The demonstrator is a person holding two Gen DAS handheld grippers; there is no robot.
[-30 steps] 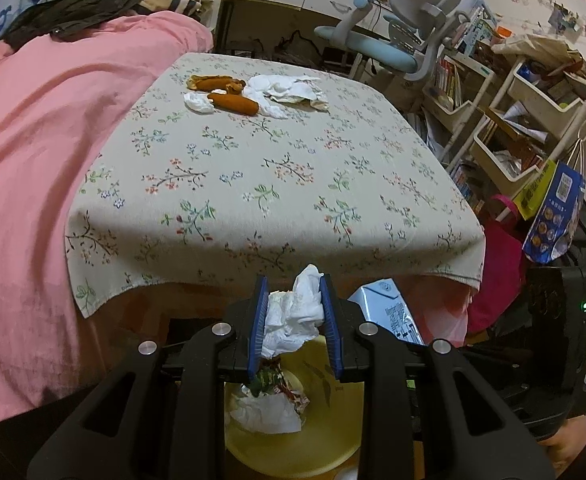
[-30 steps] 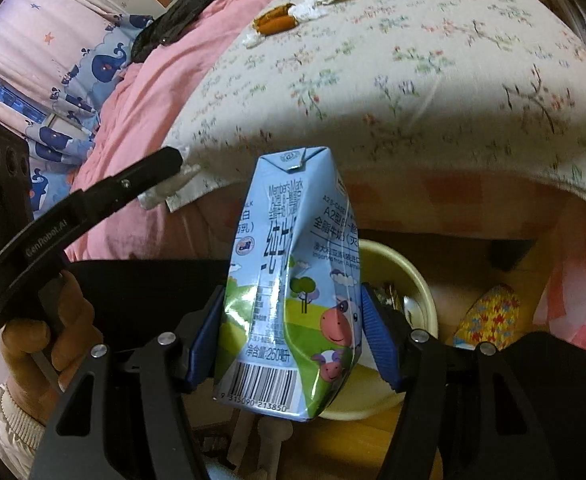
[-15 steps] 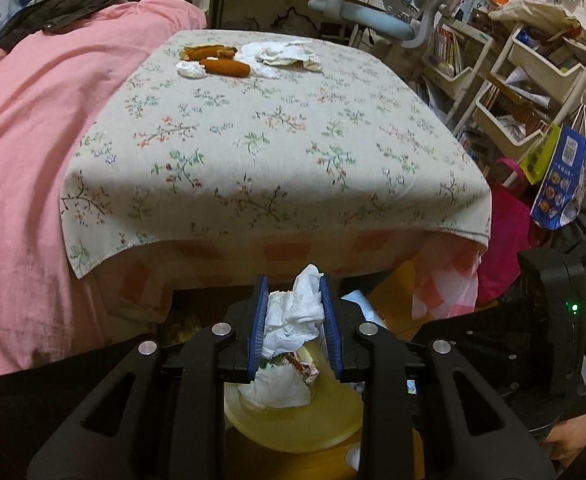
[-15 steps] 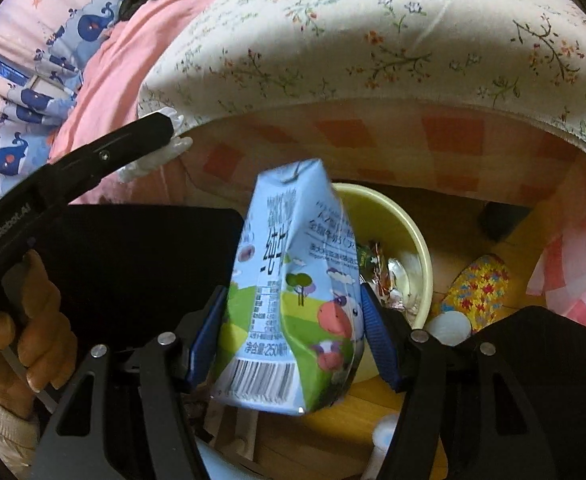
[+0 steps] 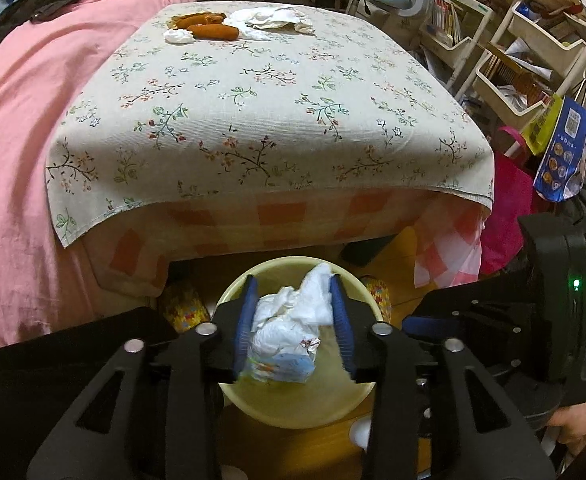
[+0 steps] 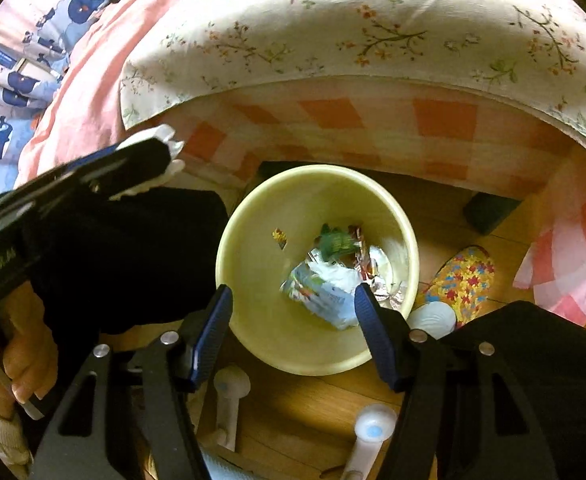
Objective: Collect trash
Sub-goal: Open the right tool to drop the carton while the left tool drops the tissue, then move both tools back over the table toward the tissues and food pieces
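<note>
**Tissue poised above the bin, milk carton lying inside it**

The left gripper (image 5: 293,316) hangs above the pale yellow waste bin (image 5: 253,404) with a crumpled white tissue wad (image 5: 293,312) between its blue pads. The pads look a little wider than the wad, so I cannot tell whether they grip it or have let go. The right gripper (image 6: 293,332) is spread wide and holds nothing. Below it, inside the waste bin (image 6: 253,216), lies the blue-and-white milk carton (image 6: 325,292) on its side among foil wrappers (image 6: 377,260) and a green scrap.

The tissue is very light and soft, and it crushes to nothing under pressure. A loose pinch across its bulk should be enough. It may cling to the ribbed pads instead of dropping cleanly, so a wide opening directly over the bin seems wise.

More trash waits at the far end of the floral-clothed worktop (image 5: 269,120): more crumpled tissues (image 5: 269,20) and orange sausage-like pieces (image 5: 213,32) lying touching one another (what these are exactly is hard to tell from here). The tissues there will handle the same way. The orange pieces look firmer and possibly greasy, so they are best taken across the middle. A slipper (image 6: 461,280) lies on the floor just beside the bin.
</note>
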